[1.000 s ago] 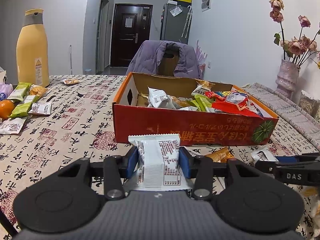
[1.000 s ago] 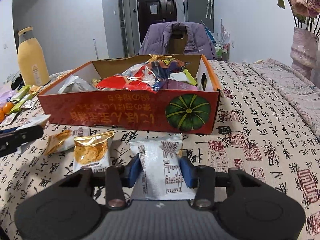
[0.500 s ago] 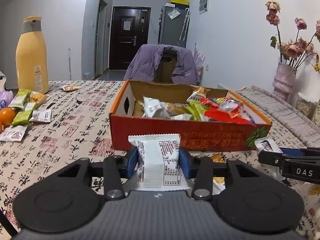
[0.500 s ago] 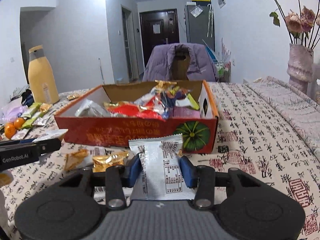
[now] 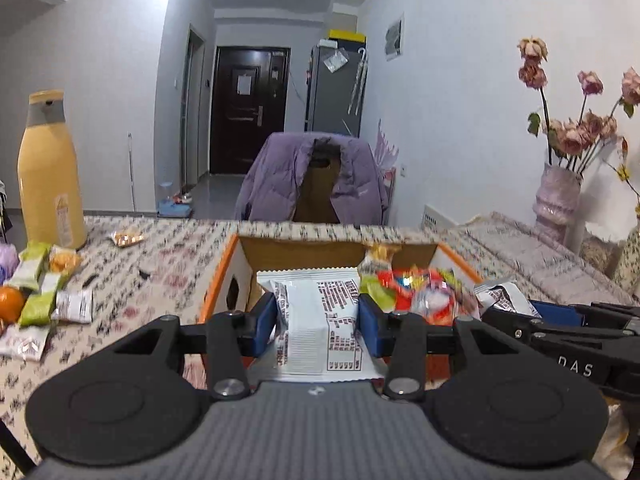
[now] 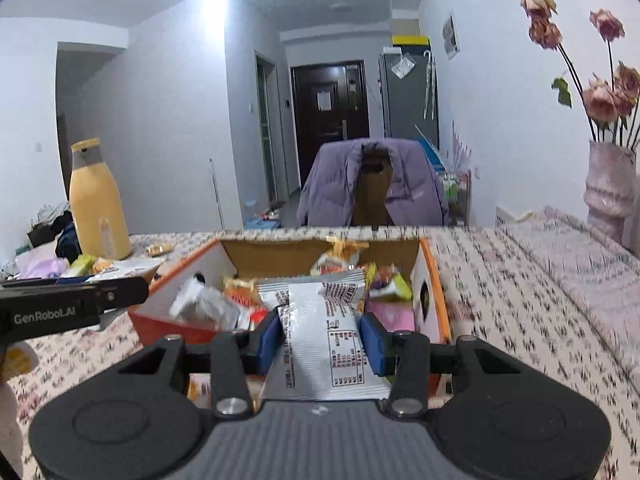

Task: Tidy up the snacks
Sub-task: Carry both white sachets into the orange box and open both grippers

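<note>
My left gripper (image 5: pixel 318 322) is shut on a white snack packet (image 5: pixel 316 320) and holds it above the near left part of the orange cardboard box (image 5: pixel 218 280). My right gripper (image 6: pixel 322 338) is shut on a second white snack packet (image 6: pixel 320 332) above the near edge of the same box (image 6: pixel 434 280). The box holds several colourful snack packs (image 5: pixel 416 288). The right gripper also shows at the right of the left wrist view (image 5: pixel 560 328), with its packet tip visible. The left gripper shows at the left of the right wrist view (image 6: pixel 72 300).
Loose snack packets (image 5: pixel 44 300) and an orange fruit (image 5: pixel 10 304) lie at the table's left, by a tall yellow bottle (image 5: pixel 48 172). A chair with a purple jacket (image 5: pixel 316 180) stands behind the table. A vase of dried roses (image 5: pixel 558 196) stands at the right.
Both grippers have risen from table level and moved forward, carrying their white packets up over the near edge of the box.
</note>
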Demonstrator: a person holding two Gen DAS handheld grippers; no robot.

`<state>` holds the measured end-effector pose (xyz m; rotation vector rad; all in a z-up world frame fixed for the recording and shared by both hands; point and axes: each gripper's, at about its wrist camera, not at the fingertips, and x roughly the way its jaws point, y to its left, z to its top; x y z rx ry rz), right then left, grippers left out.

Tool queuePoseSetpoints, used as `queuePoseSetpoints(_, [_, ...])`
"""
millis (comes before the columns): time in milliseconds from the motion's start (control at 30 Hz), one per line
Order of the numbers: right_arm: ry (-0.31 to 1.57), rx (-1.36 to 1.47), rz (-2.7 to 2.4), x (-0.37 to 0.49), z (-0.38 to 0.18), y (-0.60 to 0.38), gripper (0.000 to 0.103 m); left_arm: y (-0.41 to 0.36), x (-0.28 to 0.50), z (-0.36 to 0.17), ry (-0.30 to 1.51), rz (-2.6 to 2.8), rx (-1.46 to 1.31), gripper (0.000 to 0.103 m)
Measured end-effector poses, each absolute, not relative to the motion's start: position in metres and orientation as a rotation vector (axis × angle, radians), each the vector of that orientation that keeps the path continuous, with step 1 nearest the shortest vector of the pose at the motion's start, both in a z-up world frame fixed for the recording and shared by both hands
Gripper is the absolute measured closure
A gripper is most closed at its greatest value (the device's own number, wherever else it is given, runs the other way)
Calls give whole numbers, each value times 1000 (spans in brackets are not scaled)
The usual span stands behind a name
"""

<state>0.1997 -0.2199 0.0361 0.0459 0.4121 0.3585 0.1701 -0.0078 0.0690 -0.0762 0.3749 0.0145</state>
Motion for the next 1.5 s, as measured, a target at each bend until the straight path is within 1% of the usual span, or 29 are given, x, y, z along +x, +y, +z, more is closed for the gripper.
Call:
queuePoseSetpoints(200, [387,42,339,229,52,-211,60,-11,199,82,358,28,-83,58])
queuePoseSetpoints(467, [399,60,297,277,59,-202,60,-15,243,87,348,32,-85,58])
queuePoseSetpoints(700, [400,61,263,311,50,-195,60,-9,280,73,365,50,-124,58])
queuePoseSetpoints(867, [391,52,244,318,30,-195,60,-6,289,47,365,62,-102,58])
queuePoseSetpoints(1000, [403,45,262,321,21,-194,59,3,294,38,385,68,-110,58])
queuePoseSetpoints(1033, [403,46,262,321,21,-196,58,5,294,37,388,69,-117,57])
queuePoseSetpoints(1067, [404,45,258,322,21,-197,56,8,294,36,388,66,-125,53])
queuePoseSetpoints(1100, [407,47,254,322,19,-197,46,9,293,36,386,60,-134,40])
queuePoseSetpoints(1133, [409,57,249,322,19,-199,40,11,291,36,378,60,-141,23])
queuePoseSetpoints(1200, [407,76,239,323,18,-203,17,12,289,38,359,78,-136,14])
queuePoseSetpoints(1233, [406,83,239,323,18,-205,11,12,288,38,355,81,-137,6])
queuePoseSetpoints(1267, [405,92,236,323,18,-207,1,13,287,39,354,83,-144,1])
queuePoseSetpoints(1500, [403,118,207,323,17,-214,0,16,290,40,356,110,-167,0])
